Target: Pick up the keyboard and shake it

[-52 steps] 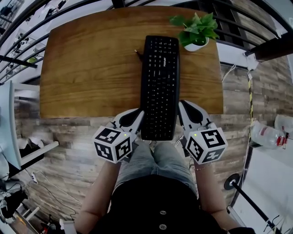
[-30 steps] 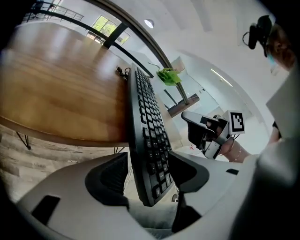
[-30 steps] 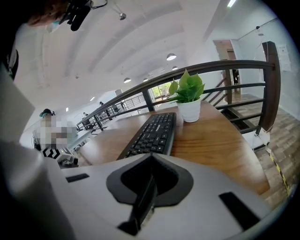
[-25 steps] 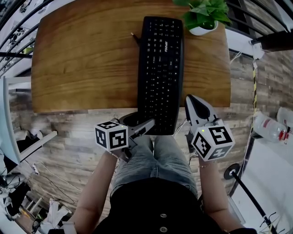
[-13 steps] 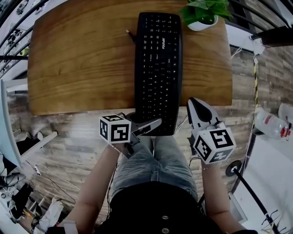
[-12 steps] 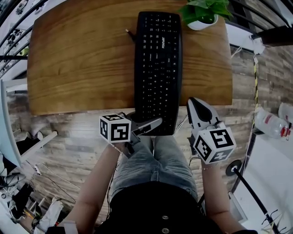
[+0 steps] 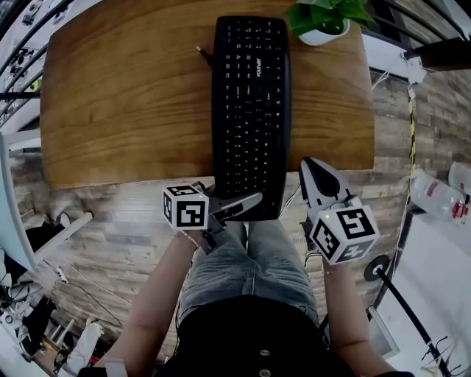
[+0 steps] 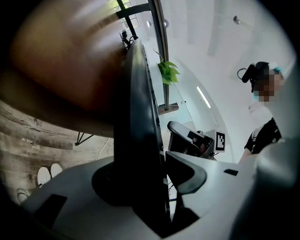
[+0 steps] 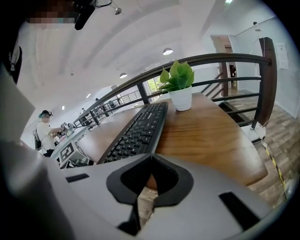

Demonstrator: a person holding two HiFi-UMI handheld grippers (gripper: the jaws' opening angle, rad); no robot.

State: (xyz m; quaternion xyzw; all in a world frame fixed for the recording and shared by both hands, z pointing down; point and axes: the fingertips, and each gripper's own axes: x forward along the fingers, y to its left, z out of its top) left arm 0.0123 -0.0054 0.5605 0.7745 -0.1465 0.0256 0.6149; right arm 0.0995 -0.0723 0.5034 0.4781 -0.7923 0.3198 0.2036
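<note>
A black keyboard [image 7: 250,96] lies lengthwise on the wooden table [image 7: 125,96], its near end hanging over the front edge. My left gripper [image 7: 239,200] is rolled on its side at the near-left corner, one jaw above the keyboard and one below. In the left gripper view the keyboard [image 8: 140,117] stands edge-on between the jaws of the left gripper [image 8: 157,166], which are closing, with a thin gap still at one pad. My right gripper [image 7: 307,163] is shut and empty, just right of the keyboard's near end. Ahead of the right gripper [image 9: 151,157] lies the keyboard [image 9: 138,129].
A potted green plant [image 7: 324,22] stands at the table's far right, close to the keyboard's far end; the same plant [image 9: 178,86] shows in the right gripper view. A railing runs behind the table. The person's legs are below the table's front edge.
The left gripper has turned onto its side and slid its jaws over the keyboard's near-left corner. The right gripper has stayed shut beside the keyboard.
</note>
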